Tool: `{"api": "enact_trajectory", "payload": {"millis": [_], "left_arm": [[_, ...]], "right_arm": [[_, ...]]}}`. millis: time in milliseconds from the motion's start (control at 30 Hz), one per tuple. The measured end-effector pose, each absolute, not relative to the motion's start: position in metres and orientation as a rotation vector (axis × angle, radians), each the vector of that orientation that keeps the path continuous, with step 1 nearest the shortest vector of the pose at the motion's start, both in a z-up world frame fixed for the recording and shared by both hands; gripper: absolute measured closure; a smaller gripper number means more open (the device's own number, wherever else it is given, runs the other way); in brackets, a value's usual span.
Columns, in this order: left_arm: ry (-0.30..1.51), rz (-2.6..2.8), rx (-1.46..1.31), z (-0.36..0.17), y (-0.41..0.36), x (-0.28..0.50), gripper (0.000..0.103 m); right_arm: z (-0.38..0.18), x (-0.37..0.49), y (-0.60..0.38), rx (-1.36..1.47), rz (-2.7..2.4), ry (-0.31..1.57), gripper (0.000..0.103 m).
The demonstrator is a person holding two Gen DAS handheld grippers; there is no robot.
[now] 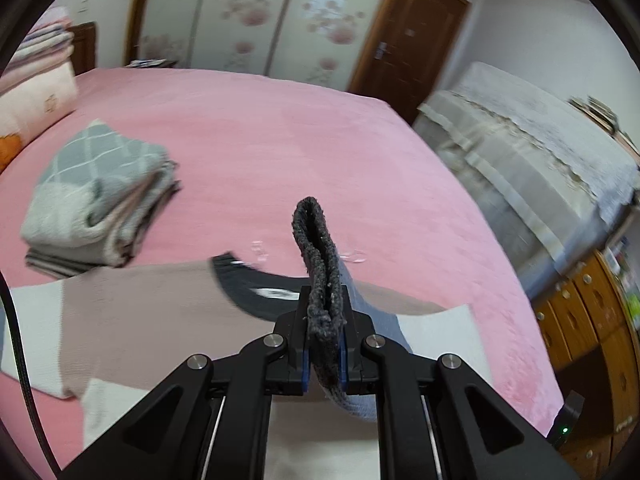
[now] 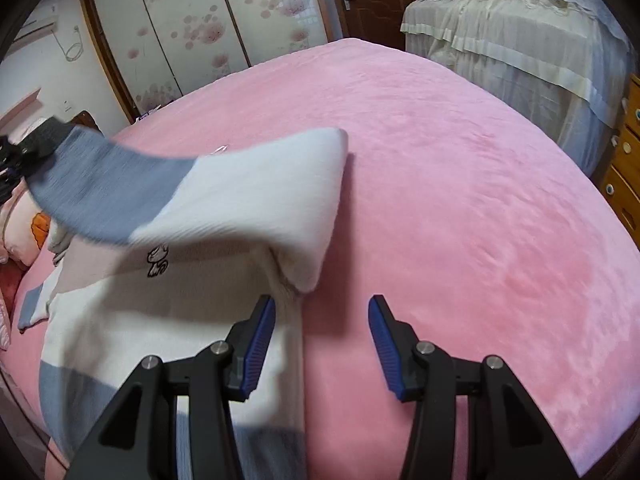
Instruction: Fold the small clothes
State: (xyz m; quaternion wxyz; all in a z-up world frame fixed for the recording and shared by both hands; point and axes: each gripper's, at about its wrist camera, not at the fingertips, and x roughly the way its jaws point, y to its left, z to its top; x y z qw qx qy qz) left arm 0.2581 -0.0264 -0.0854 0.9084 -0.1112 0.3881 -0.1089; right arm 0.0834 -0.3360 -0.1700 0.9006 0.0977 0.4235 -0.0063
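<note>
Pink bedding on the bed [image 2: 460,184] carries a small sweater [image 2: 172,312], spread flat with cream, beige and blue bands. Its right sleeve [image 2: 208,200] is drawn up off the sweater's body and slants leftward across it, long axis running from shoulder to dark cuff [image 1: 320,280]. That cuff is pinched between the closed pads of the left tool [image 1: 325,344]. The right tool [image 2: 322,344] is held half open and empty, at the sweater's right edge, just below the lifted shoulder.
</note>
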Motion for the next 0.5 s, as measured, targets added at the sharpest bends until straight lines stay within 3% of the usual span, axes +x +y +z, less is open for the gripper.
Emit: {"api": "enact_trajectory", "payload": {"millis": [167, 267, 500], "left_arm": [[0.840, -0.165, -0.251, -0.114, 0.004, 0.260, 0.095], [0.874, -0.149, -0.269, -0.134, 0.015, 0.261, 0.095], [0.917, -0.098, -0.297, -0.175, 0.035, 0.262, 0.095]], "right_arm": [[-0.181, 0.106, -0.328, 0.211, -0.002, 0.898, 0.055], [-0.183, 0.112, -0.324, 0.207, 0.024, 0.897, 0.080], [-0.178, 0.098, -0.329, 0.234, -0.024, 0.858, 0.089]]}}
